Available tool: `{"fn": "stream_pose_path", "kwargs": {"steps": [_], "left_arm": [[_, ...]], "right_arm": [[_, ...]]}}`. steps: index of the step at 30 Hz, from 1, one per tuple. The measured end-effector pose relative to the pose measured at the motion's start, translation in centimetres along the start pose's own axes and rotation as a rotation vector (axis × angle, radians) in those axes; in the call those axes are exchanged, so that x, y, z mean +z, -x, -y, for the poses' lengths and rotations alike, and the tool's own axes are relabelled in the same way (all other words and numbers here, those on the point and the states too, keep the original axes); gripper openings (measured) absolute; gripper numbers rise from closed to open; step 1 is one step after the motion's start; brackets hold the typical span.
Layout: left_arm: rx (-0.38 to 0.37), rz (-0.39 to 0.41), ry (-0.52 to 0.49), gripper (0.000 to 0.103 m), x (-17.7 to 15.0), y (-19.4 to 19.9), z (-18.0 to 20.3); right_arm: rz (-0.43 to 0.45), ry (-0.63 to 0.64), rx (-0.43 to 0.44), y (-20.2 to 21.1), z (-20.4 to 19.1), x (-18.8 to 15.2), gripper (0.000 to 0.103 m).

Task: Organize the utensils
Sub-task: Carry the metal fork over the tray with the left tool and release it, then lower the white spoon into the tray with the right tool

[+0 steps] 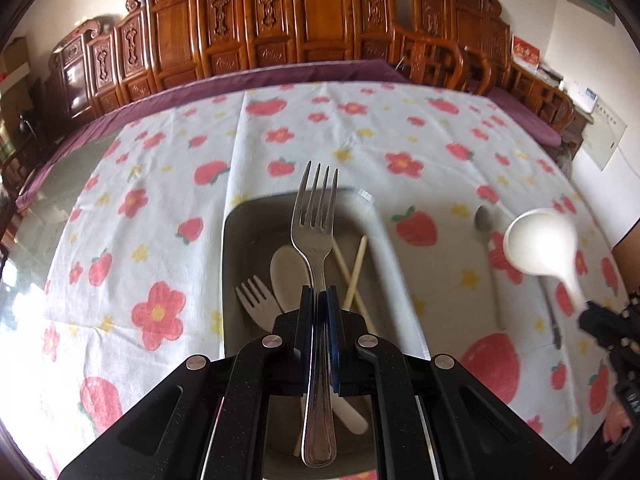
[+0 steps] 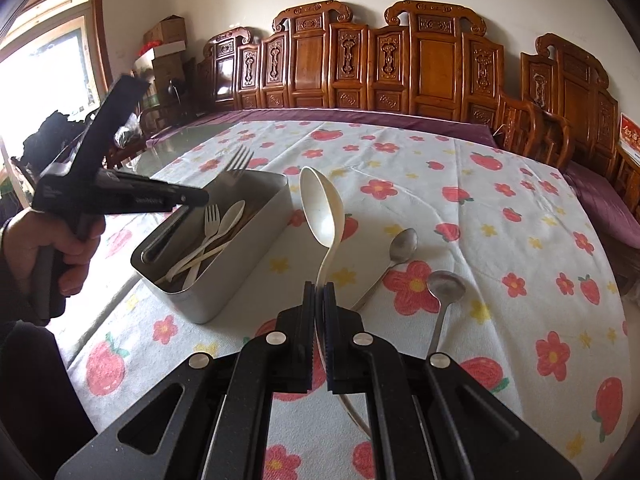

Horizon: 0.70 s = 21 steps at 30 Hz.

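Far left in the right wrist view: a hand [image 2: 60, 252] grips the handle of the left gripper [image 2: 200, 196], which sits over the grey bin [image 2: 224, 280]. Its jaws are closed tight on the metal fork [image 1: 316, 232]; handle clamped between the pads, tines pointing up and away, fork held above the bin interior.

Bin stands on the strawberry-print tablecloth [image 2: 480, 200], left of centre. Inside it: white plastic fork [image 2: 210, 220], white plastic spoon [image 2: 232, 212], and chopsticks [image 1: 354, 276], all lying loosely crossed.

Centre: right gripper [image 2: 319, 292], jaws pinched shut on the thin handle of the white ladle-type spoon [image 2: 320, 208]. Bowl of it stands up above the fingers, in the air, just right of the bin & not touching it. In the left wrist view the same spoon shows at far right, blurred.

Right of that, two metal spoons lie flat on the cloth: small metal spoon [image 2: 402, 244], bowl away from the camera, then larger metal spoon [image 2: 446, 286] nearer, close beside the right gripper's body. They're near each other but apart.

Carved wooden bench [image 2: 400, 68] runs along the wall behind the table.
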State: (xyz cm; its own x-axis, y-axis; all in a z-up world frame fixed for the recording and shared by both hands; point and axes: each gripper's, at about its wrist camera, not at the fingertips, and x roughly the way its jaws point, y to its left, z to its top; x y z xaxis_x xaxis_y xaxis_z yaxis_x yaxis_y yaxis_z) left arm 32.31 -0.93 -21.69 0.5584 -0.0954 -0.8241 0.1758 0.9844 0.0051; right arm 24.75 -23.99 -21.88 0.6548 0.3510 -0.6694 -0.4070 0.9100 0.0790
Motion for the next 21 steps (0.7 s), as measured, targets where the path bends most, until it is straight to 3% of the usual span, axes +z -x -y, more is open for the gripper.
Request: {"fn": "stream_pose_path", "kwargs": {"steps": [21], "left_arm": [[-0.013, -0.087, -0.024, 0.007, -1.2, -3.5, 0.2]], "right_arm": [[-0.036, 0.022, -0.016, -1.5, -0.6, -0.4, 0.005]]}}
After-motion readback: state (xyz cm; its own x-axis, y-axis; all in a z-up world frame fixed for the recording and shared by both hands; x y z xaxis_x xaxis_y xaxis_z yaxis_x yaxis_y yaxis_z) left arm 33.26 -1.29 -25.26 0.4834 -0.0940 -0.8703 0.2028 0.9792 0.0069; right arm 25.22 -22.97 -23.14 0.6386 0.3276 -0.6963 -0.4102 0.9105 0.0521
